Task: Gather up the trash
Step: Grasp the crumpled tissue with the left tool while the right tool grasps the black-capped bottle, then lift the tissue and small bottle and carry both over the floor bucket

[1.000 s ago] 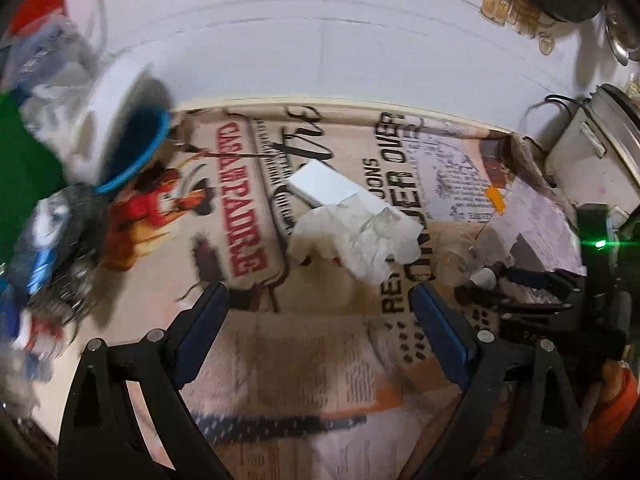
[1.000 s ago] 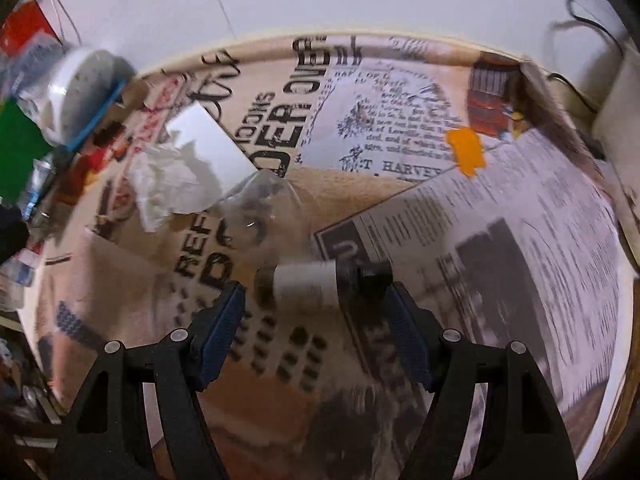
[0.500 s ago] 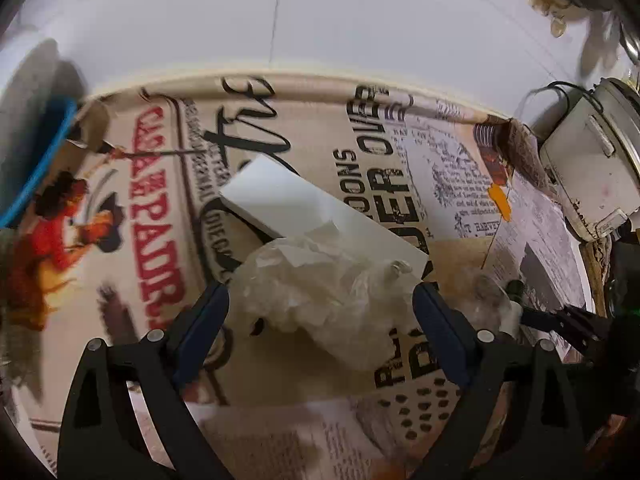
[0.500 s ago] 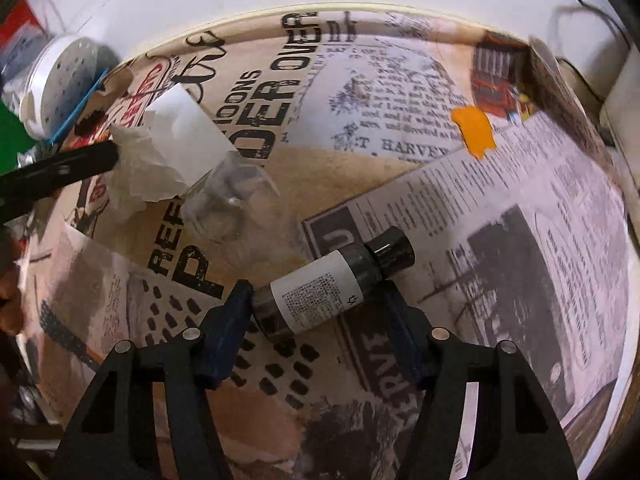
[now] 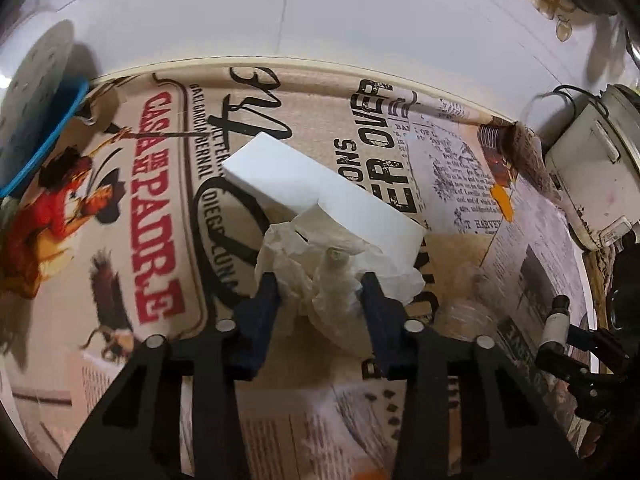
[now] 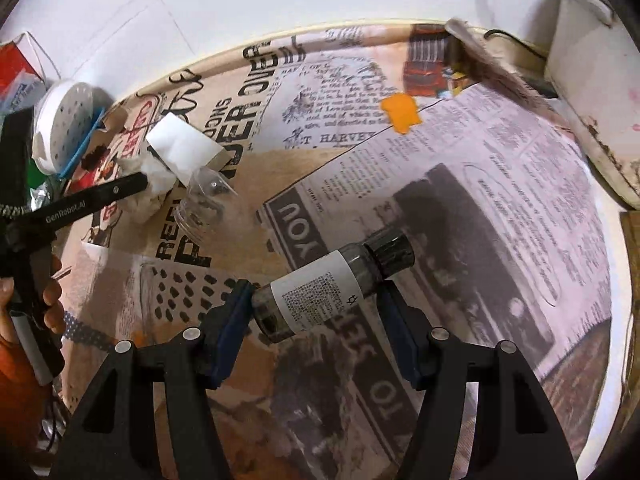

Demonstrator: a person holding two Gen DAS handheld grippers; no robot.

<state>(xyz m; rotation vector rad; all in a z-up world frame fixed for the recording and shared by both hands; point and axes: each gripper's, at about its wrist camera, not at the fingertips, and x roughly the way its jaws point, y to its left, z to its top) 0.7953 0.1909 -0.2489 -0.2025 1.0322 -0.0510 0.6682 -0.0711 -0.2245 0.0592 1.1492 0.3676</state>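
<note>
The small dark bottle point(image 6: 334, 290) lies across the right gripper point(image 6: 316, 312), its long axis running from lower left to upper right in the right wrist view, black cap point(image 6: 394, 250) leading toward the upper right. Its body is dark and glossy, wrapped in a white label with fine print. The blue pads sit at either end of it, one at the base and one just below the cap, closed part-way and gripping it along its length.

The crumpled tissue point(image 5: 320, 276) sits directly in front of the white block point(image 5: 320, 196), touching its near edge. It is off-white, creased and bunched into a loose wad (something small and pale pokes out of its top). The left gripper point(image 5: 320, 296) has just closed, and its fingers pinch the wad from both sides. A clear plastic cup point(image 6: 204, 204) lies on its side just right of the block, on the newsprint-patterned tablecloth point(image 6: 500, 200).
</note>
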